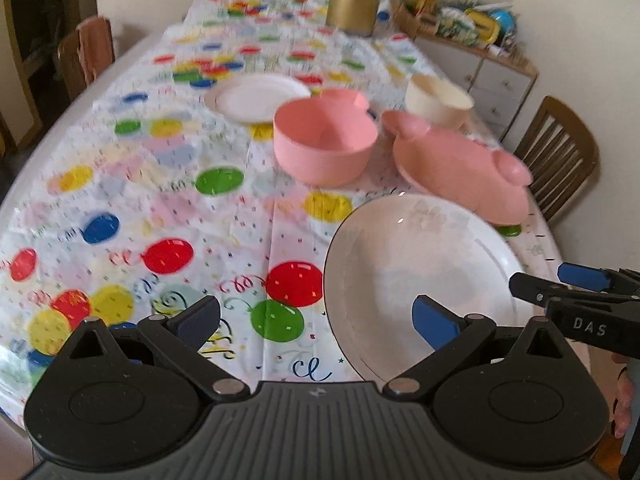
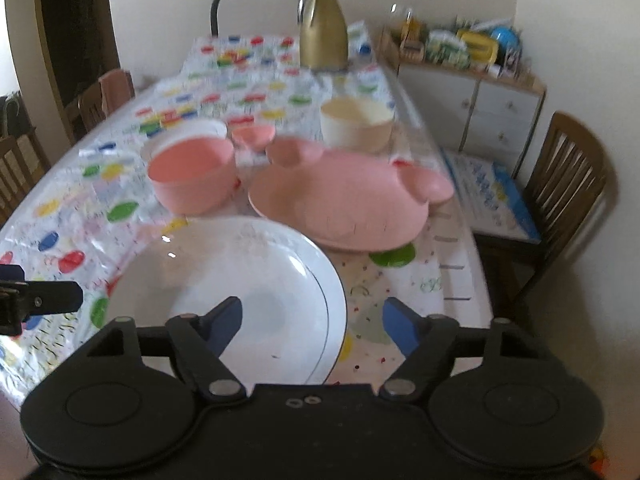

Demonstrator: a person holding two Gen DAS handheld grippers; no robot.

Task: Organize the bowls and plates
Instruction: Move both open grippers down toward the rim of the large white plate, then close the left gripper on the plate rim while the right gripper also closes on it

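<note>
Left wrist view has the left gripper (image 1: 316, 320) nearest, its blue-padded jaws spread wide and gripping nothing, above the balloon-print tablecloth (image 1: 168, 200). Its right pad overlaps the near rim of the large white plate (image 1: 400, 264), though contact cannot be judged. The right gripper (image 2: 312, 320) also stands open and empty, with that plate's right rim lying between its pads; neither pad visibly presses on it. Beyond the white plate sit the pink bowl (image 1: 324, 136) and, beside it to the right, the pink eared plate (image 1: 452, 164). Farther back are the small white plate (image 1: 256, 96) to the left and the cream bowl (image 1: 436, 100) to the right. A gold jug (image 1: 354, 0) stands at the far end.
</note>
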